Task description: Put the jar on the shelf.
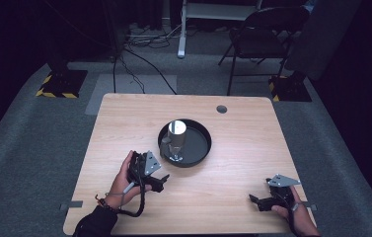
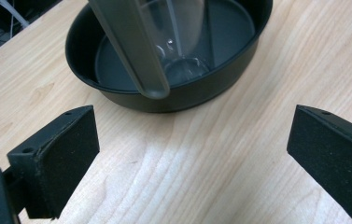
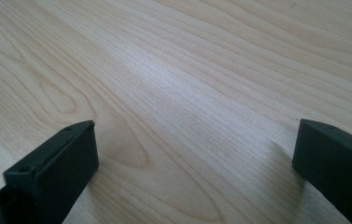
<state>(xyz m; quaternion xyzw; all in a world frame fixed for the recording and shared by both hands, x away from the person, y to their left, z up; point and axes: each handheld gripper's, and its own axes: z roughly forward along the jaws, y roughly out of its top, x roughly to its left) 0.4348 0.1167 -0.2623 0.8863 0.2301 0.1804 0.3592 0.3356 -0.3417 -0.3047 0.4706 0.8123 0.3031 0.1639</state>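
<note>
One round black pan sits at the centre of the high view, and one clear measuring cup stands inside it, toward the pan's left half. There are two claws. The left claw is at lower left of centre, just below and left of the pan, with its jaws spread wide and nothing between them; in the left gripper view the pan fills the upper middle and the cup's handle slants down over the near rim. The right claw lies at lower right, well apart from the pan, jaws also wide and empty over bare wood.

The desk is pale wood with rounded corners and one dark round grommet near its far edge. It stands on grey carpet in a dark room. One folding chair is at upper right, cables trail at upper centre, and one yellow-and-black striped base sits at upper left.

The cup is see-through, upright, with a bright rim.
</note>
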